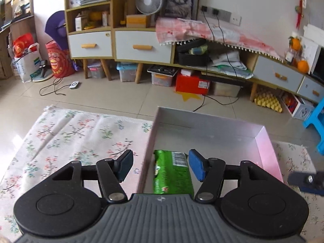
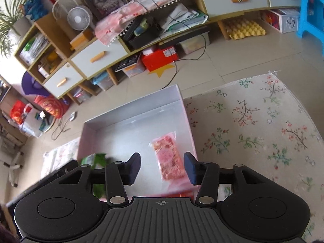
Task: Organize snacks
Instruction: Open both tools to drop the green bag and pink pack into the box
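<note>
Snacks boxed: green packet [image 1: 172, 174] and pink packet [image 2: 169, 158] lie in your box [image 1: 202, 119]; both hand-held grippers, left [image 1: 161, 167] and right [image 2: 162, 167], gape empty; no loose snacks visible.

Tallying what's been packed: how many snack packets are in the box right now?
2: a green packet by the box's left wall, and a pink packet near its right wall. The tongs may hide others.
</note>
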Demonstrator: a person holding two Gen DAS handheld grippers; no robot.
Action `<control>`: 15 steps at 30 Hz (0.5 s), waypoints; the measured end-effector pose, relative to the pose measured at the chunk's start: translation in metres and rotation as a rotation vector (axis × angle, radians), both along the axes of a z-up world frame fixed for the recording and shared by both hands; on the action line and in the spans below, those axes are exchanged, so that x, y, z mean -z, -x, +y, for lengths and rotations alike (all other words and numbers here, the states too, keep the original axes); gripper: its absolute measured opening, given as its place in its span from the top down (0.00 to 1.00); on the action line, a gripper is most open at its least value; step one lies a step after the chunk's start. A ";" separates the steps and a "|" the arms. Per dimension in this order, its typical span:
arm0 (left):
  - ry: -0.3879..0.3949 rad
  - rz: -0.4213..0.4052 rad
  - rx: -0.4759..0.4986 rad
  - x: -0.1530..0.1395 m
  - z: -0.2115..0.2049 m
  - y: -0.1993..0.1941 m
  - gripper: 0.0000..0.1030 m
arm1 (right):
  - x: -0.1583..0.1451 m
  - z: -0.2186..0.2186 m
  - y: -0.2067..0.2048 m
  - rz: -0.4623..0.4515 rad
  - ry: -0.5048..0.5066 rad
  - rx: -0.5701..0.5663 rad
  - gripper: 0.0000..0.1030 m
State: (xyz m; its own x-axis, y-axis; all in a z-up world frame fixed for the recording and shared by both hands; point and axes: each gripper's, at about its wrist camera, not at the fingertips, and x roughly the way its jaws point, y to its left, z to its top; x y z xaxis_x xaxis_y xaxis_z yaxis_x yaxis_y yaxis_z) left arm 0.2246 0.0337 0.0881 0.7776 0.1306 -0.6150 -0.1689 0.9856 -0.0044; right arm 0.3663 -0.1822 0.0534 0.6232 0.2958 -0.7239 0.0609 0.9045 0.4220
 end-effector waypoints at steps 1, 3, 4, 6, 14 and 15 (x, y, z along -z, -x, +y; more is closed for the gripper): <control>0.005 -0.001 -0.003 -0.004 0.003 0.006 0.44 | -0.003 0.001 0.005 0.001 0.011 -0.010 0.49; 0.010 -0.002 -0.005 -0.008 0.007 0.016 0.43 | -0.010 0.000 0.018 0.001 0.024 -0.025 0.47; 0.009 -0.001 -0.005 -0.011 0.009 0.022 0.42 | -0.014 -0.001 0.024 -0.001 0.026 -0.025 0.47; 0.006 0.012 0.007 -0.015 0.010 0.032 0.42 | -0.022 -0.006 0.035 0.000 0.003 -0.018 0.45; -0.011 0.020 0.024 -0.026 -0.003 0.067 0.15 | -0.049 -0.005 0.089 -0.020 -0.078 -0.052 0.28; -0.021 0.029 0.036 -0.029 -0.005 0.069 0.13 | -0.052 -0.003 0.096 -0.022 -0.082 -0.071 0.24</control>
State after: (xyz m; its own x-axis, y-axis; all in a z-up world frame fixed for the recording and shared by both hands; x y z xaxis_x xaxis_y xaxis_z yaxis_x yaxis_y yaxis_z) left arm 0.1552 0.0285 0.1170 0.7640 0.1157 -0.6348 -0.1332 0.9909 0.0203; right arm 0.2699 -0.1849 0.1058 0.6141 0.3979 -0.6815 -0.0125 0.8684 0.4957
